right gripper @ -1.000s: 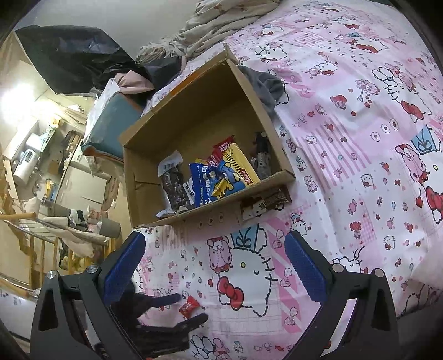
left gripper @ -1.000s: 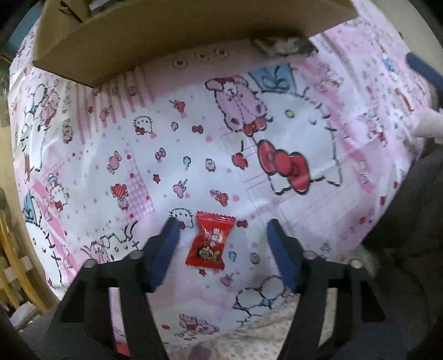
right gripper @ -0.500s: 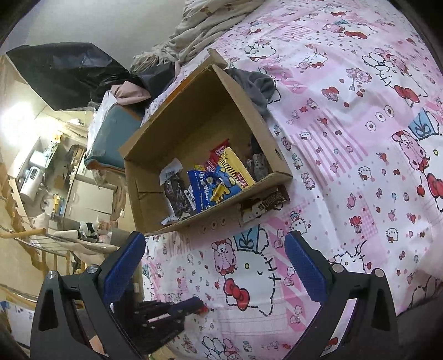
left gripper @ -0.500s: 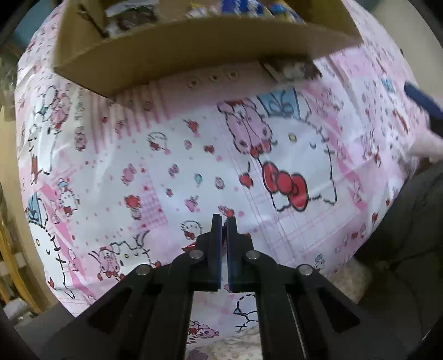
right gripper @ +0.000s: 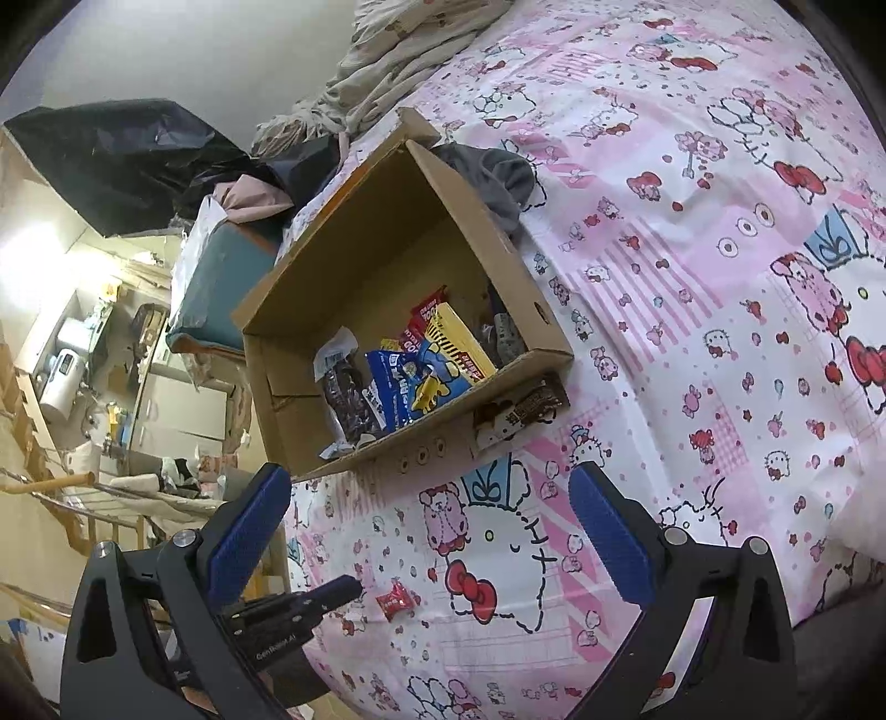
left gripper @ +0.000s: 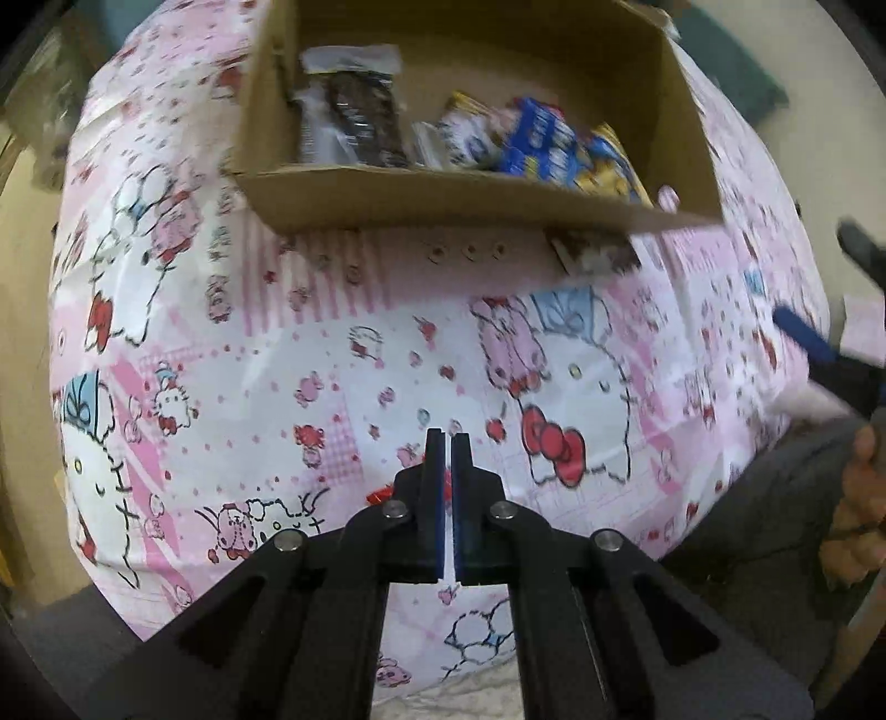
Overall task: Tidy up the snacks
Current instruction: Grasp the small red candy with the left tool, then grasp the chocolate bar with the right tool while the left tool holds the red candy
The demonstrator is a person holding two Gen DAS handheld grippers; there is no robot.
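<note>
A small red wrapped candy (right gripper: 394, 599) lies on the pink cartoon-print bedsheet (right gripper: 692, 277). In the left wrist view only a red corner of the candy (left gripper: 379, 494) shows left of the fingers. My left gripper (left gripper: 448, 443) is shut with nothing between its pads, raised above the sheet; it also shows in the right wrist view (right gripper: 346, 588), apart from the candy. My right gripper (right gripper: 432, 526) is open and empty, above the sheet. An open cardboard box (right gripper: 548, 354) holds several snack packets (right gripper: 410, 382). A brown and white packet (right gripper: 520, 415) lies just outside its front wall.
Grey cloth (right gripper: 498, 177) lies behind the box. A rumpled blanket (right gripper: 398, 50) is at the back of the bed. The bed's left edge drops to a cluttered room (right gripper: 83, 343). A hand (left gripper: 858, 498) shows at the right edge.
My left gripper closed over the red candy, then rose and tipped toward the box. The candy stayed on the sheet. The right gripper stayed open, drifting slightly.
</note>
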